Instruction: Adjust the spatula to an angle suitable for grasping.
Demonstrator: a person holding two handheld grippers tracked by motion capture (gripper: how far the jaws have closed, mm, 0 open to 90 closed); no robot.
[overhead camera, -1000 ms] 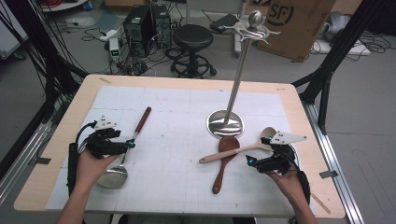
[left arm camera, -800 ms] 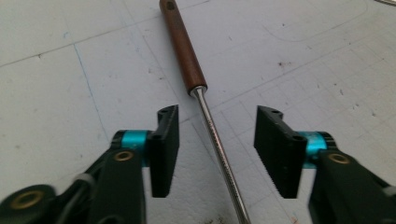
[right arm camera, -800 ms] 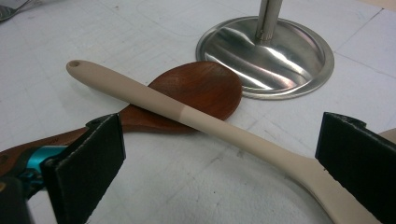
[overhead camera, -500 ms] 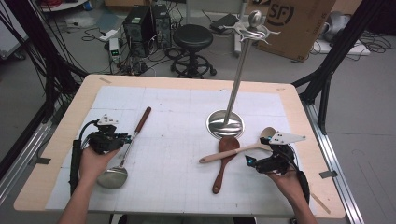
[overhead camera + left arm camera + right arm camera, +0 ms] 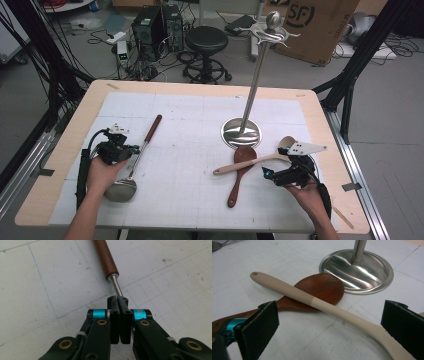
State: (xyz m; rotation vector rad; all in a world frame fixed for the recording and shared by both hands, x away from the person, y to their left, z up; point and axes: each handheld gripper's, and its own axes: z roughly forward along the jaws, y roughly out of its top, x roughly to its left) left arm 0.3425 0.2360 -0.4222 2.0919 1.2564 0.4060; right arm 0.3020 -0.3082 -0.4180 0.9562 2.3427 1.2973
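A ladle (image 5: 120, 189) with a brown wooden handle (image 5: 106, 259) lies at the table's left. My left gripper (image 5: 118, 300) is shut on its thin metal shaft just below the handle; its jaws have just been closing with the shaft between them. In the high view the left gripper (image 5: 131, 150) sits beside the shaft. At the right, my right gripper (image 5: 332, 317) stands open, its pads wide apart on either side of a pale spoon (image 5: 312, 300). That spoon lies across a dark wooden spoon (image 5: 322, 287). From above, the right gripper (image 5: 267, 173) is near the pale spoon (image 5: 245, 164).
A steel utensil stand (image 5: 241, 134) with a tall pole and hooks at its top rises right of the table's middle, its round base (image 5: 362, 270) just beyond the spoons. The dark spoon (image 5: 234, 189) points toward the front edge. A white gridded mat (image 5: 190, 115) covers the table.
The left gripper's jaws have closed onto the ladle's shaft. Both hands have stayed nearly where they were, and the spoons have not moved.
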